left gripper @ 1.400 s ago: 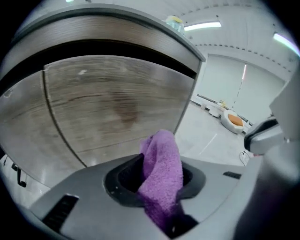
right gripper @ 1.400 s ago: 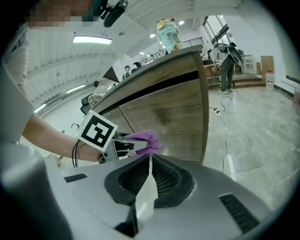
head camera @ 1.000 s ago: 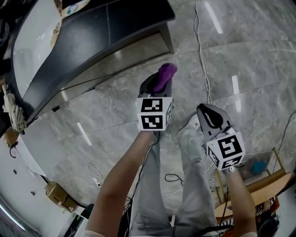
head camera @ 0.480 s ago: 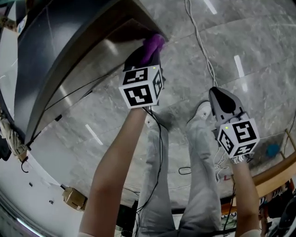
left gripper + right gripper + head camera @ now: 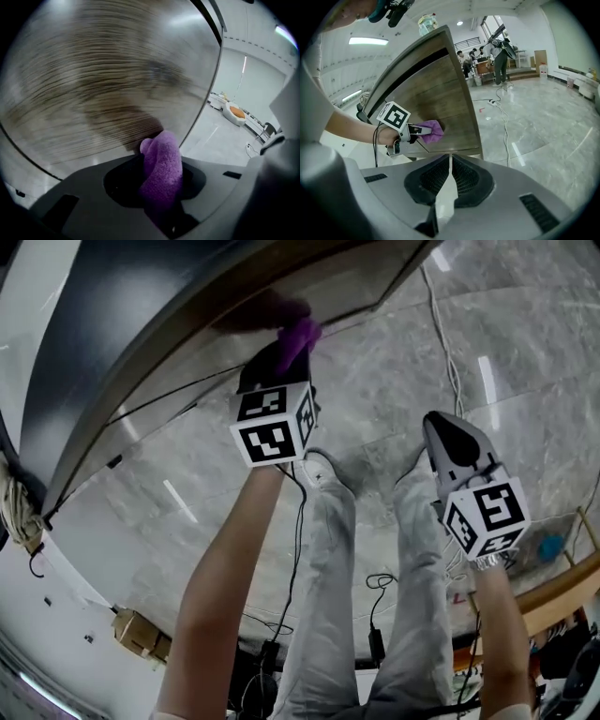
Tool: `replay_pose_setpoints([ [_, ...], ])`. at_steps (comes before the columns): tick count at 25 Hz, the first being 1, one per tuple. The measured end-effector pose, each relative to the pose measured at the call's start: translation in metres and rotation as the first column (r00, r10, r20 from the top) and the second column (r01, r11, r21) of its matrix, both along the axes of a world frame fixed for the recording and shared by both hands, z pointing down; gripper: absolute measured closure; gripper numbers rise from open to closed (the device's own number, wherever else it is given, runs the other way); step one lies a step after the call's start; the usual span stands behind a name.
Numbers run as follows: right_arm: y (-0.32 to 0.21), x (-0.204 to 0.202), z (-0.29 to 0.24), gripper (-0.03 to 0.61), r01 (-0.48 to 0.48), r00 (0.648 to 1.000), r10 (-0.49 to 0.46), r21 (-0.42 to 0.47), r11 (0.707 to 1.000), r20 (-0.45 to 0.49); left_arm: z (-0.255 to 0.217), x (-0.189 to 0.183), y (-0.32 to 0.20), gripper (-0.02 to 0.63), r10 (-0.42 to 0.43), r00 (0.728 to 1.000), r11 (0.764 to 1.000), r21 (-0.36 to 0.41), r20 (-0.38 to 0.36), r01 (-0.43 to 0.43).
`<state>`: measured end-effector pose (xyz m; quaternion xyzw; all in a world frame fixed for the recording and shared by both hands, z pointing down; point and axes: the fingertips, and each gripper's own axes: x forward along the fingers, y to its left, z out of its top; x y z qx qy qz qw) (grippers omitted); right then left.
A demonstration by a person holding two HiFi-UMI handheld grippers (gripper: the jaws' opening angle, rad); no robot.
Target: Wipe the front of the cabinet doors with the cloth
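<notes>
The purple cloth [image 5: 161,171] is bunched into a thick wad and clamped between the jaws of the left tongs [image 5: 158,157], its free end poking past them to the wood-grain cabinet door [image 5: 103,84], where it appears to touch the panel just beside its own dark shadow. In the right gripper view the cloth [image 5: 428,130] sits left of centre, against the lower part of the door [image 5: 440,101], near the door's right edge. In the head view the left tongs [image 5: 284,345] reach toward the upper centre of the frame, marker cube facing up. The right tongs [image 5: 450,161] hang well apart from the cabinet at the right of the head view, jaws closed to a thin slit with nothing between them, above the grey marble floor [image 5: 403,371].
</notes>
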<state>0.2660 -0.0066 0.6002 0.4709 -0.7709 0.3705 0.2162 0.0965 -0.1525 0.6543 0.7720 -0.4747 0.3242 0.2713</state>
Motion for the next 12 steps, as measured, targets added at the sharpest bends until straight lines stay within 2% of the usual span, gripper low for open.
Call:
replay_pose_setpoints([
  [12, 0.0, -0.102, -0.003, 0.543, 0.114, 0.993, -0.114, 0.003, 0.993, 0.002, 0.001, -0.141, 0.021, 0.495, -0.089, 0.994, 0.996, -0.005, 0.069, 0.09],
])
